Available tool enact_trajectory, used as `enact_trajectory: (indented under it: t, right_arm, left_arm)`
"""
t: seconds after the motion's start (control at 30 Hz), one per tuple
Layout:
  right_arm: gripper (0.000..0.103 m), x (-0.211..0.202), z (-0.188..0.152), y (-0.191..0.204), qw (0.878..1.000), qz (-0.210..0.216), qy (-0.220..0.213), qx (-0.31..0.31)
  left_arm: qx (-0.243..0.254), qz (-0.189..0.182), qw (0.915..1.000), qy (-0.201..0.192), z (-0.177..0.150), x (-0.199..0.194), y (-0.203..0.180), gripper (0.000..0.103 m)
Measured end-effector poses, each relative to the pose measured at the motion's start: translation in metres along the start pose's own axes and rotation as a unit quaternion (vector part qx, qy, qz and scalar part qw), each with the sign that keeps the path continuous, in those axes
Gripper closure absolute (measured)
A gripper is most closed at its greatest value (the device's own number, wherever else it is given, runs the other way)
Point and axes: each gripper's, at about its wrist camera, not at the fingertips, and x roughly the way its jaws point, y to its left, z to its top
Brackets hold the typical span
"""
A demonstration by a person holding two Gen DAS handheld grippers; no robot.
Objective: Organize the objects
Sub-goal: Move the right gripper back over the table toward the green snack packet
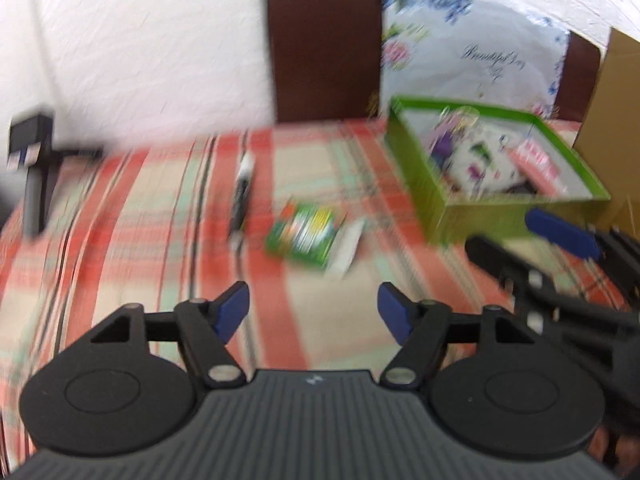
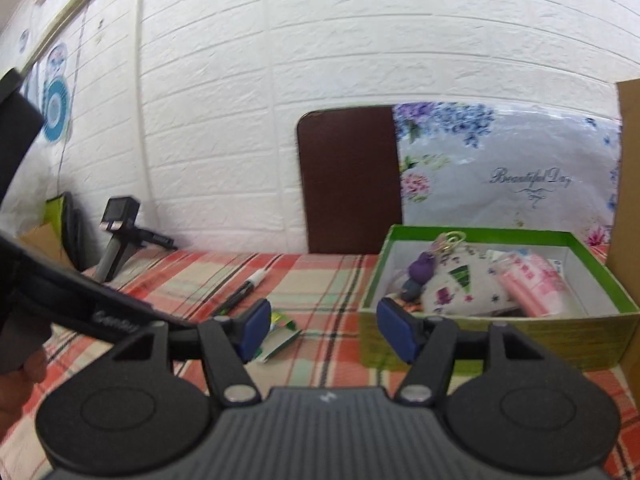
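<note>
A green box (image 1: 440, 204) stands at the right of the plaid cloth, holding a white patterned pouch (image 2: 460, 288), a pink pack (image 2: 536, 284) and a purple charm (image 2: 424, 270). On the cloth to its left lie a green packet (image 1: 306, 236) and a black-and-white pen (image 1: 242, 196). My left gripper (image 1: 314, 312) hovers open just short of the packet, with nothing between its fingers. My right gripper (image 2: 322, 328) is open and empty too, near the box's front left corner (image 2: 370, 320). The packet (image 2: 280, 326) peeks out behind its left finger. The left wrist view is blurred.
A black device on a grey stand (image 2: 116, 232) sits at the table's far left. A brown chair back (image 2: 348, 180) and a floral cushion (image 2: 508, 168) lean on the white brick wall. A cardboard panel (image 2: 628, 168) rises at the right of the box.
</note>
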Motion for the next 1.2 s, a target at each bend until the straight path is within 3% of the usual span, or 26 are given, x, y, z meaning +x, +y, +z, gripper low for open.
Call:
enact_trajectory:
  t: [0.2,0.4,0.8,1.2]
  right_arm:
    - [0.042,0.012,-0.014,0.021,0.999,0.021,0.045,-0.019]
    - [0.042,0.030,-0.010,0.045,0.996,0.063,0.065,-0.019]
    - [0.042,0.077,-0.005,0.078,0.985,0.146,0.093,-0.021]
    - [0.041,0.091,-0.010,0.076,0.981,0.165,0.107,-0.008]
  left_arm:
    - [-0.007,0.035,0.9962,0.079,-0.054,-0.004,0.040,0.029]
    - [-0.048,0.068,0.9820,0.169,-0.084,-0.006,0.085,0.028]
    - [-0.099,0.123,0.9664,0.203,-0.087,-0.016,0.111,0.027]
    - [-0.110,0.133,0.9615,0.214,-0.082,-0.010,0.111,0.027]
